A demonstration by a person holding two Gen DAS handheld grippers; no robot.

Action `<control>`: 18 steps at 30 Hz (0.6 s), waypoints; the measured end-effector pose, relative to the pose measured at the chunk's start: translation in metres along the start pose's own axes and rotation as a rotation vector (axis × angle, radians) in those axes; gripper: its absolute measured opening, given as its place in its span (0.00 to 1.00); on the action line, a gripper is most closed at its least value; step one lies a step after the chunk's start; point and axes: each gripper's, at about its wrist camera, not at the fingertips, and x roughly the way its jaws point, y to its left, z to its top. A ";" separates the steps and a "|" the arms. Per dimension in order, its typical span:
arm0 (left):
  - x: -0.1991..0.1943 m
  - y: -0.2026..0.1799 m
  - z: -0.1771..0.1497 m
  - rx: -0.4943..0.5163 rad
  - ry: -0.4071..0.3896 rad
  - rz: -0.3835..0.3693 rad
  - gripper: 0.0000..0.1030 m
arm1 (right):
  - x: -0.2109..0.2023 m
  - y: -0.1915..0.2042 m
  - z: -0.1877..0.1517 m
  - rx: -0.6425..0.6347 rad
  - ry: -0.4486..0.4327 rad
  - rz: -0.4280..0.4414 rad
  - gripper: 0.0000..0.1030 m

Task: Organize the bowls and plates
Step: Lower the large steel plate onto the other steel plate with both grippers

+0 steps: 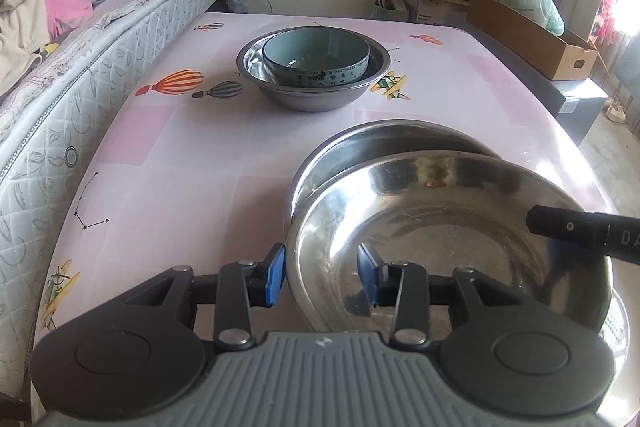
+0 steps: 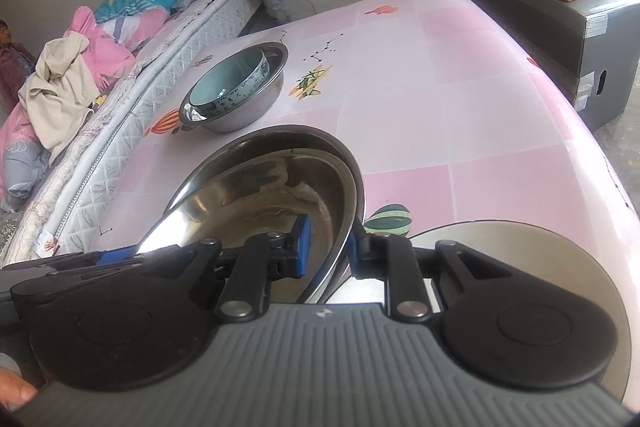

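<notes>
Both grippers clamp one steel plate (image 1: 448,227): left gripper (image 1: 322,273) on its near-left rim, right gripper (image 2: 328,247) on the opposite rim. It overlaps a second plate (image 1: 384,143). Beyond, open tablecloth (image 1: 192,155); a teal bowl (image 1: 316,61) sits inside a basin (image 1: 312,95).

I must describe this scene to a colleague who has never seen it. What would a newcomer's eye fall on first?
First, the shiny steel plate in front, held at both rims by the left gripper and the right gripper, above a second plate. Next, the teal bowl sitting inside a steel basin farther back on the pink table. A bed lies along the table's left side.
</notes>
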 end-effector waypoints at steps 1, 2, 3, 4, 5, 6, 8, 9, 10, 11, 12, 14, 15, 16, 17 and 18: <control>0.001 0.001 0.001 -0.001 0.001 0.000 0.38 | 0.003 0.000 0.001 -0.001 -0.004 0.001 0.19; 0.003 0.001 0.002 -0.005 0.003 -0.002 0.38 | 0.004 0.000 0.002 -0.006 -0.006 -0.002 0.18; 0.004 0.002 0.003 -0.009 0.002 -0.004 0.38 | 0.007 0.002 0.003 -0.011 -0.008 -0.007 0.18; 0.004 0.003 0.003 -0.010 -0.001 -0.005 0.38 | 0.008 0.002 0.005 -0.015 -0.010 -0.013 0.19; 0.003 0.003 0.003 -0.010 -0.003 -0.003 0.38 | 0.010 0.004 0.006 -0.019 -0.013 -0.022 0.19; 0.002 0.003 0.002 -0.010 -0.006 -0.003 0.38 | 0.010 0.004 0.007 -0.022 -0.016 -0.028 0.20; -0.001 0.003 0.001 -0.005 -0.011 -0.004 0.40 | 0.011 0.002 0.010 -0.018 -0.018 -0.040 0.22; -0.002 0.003 0.000 -0.004 -0.011 -0.005 0.40 | 0.012 0.000 0.011 -0.014 -0.018 -0.042 0.23; -0.003 0.003 -0.001 -0.004 -0.011 -0.005 0.40 | 0.011 -0.001 0.011 -0.011 -0.021 -0.037 0.23; -0.004 0.003 -0.002 -0.004 -0.010 -0.004 0.40 | 0.010 -0.002 0.011 -0.009 -0.023 -0.036 0.23; -0.005 0.004 -0.003 -0.007 -0.009 -0.004 0.40 | 0.010 -0.002 0.012 -0.008 -0.025 -0.035 0.24; -0.007 0.006 -0.004 -0.015 -0.007 -0.006 0.40 | 0.007 -0.002 0.012 -0.008 -0.031 -0.040 0.26; -0.009 0.007 -0.005 -0.017 -0.008 -0.007 0.40 | 0.006 -0.002 0.012 -0.009 -0.037 -0.043 0.28; -0.010 0.008 -0.006 -0.019 -0.009 -0.006 0.40 | 0.004 -0.003 0.012 -0.008 -0.044 -0.047 0.28; -0.011 0.008 -0.007 -0.021 -0.010 -0.005 0.40 | 0.001 -0.004 0.013 -0.007 -0.051 -0.050 0.28; -0.012 0.009 -0.008 -0.023 -0.010 -0.004 0.40 | -0.001 -0.005 0.013 -0.006 -0.059 -0.052 0.28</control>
